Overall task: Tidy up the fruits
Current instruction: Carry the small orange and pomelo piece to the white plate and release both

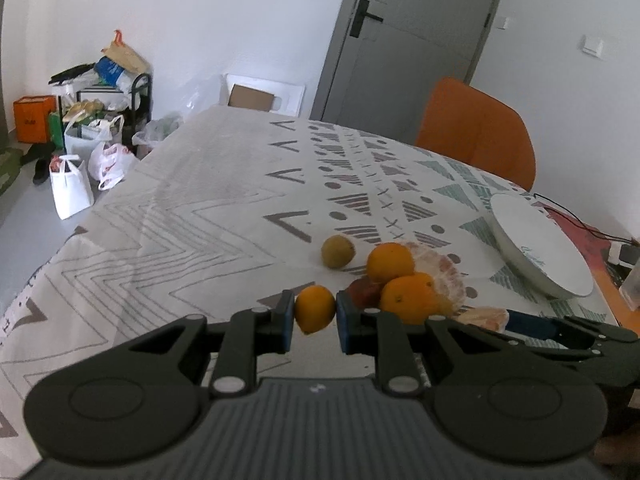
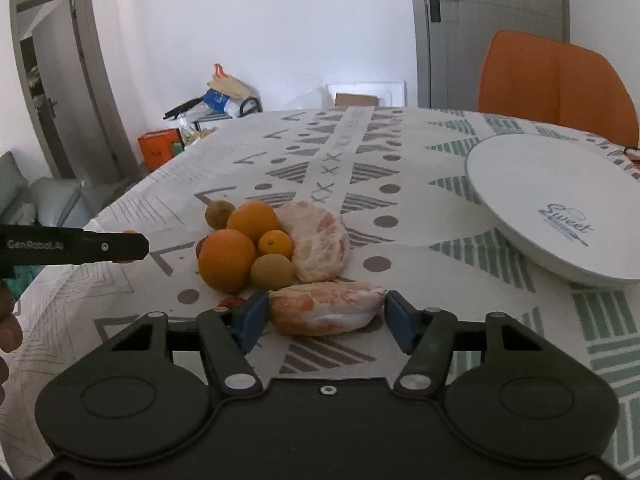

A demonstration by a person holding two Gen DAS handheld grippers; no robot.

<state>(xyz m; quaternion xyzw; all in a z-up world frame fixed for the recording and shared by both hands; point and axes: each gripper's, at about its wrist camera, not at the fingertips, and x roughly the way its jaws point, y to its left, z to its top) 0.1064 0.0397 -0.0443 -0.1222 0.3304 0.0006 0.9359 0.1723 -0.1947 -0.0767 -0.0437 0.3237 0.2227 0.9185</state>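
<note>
Left gripper (image 1: 315, 314): clenched on a small orange (image 1: 315, 309), blue pads pressed against both of its sides, low centre of the left wrist view.
Small orange: held clear of the pile, just left of the other fruit in the left wrist view.
Right gripper (image 2: 326, 316): jaws about halfway apart around a peeled pomelo wedge (image 2: 326, 309), low centre of the right wrist view; left pad touching the wedge's end, right pad at or just off the other end, contact there hard to tell.
Peeled pomelo wedge: lying on the tablecloth (image 2: 248, 168), just below the fruit pile in the frame.
Fruit pile: two large oranges (image 2: 227, 259) touching each other, a small yellow-orange citrus (image 2: 273, 243) between them and a bigger peeled pomelo piece (image 2: 316, 242), a dull green-brown round fruit (image 2: 272, 271) in front, another (image 2: 219, 213) behind at the upper left of the pile.
Red fruit (image 1: 362, 292): tucked low against the oranges, mostly hidden.
White plate (image 2: 552, 200): right side of the frame, well apart from the pile, printed with "Sweet".
Orange chair (image 2: 556, 80): upper right, behind the table.
Grey door (image 1: 412, 40): upper right of the left wrist view, shut.
Bags (image 1: 72, 184): on the floor at the left of the left wrist view.
</note>
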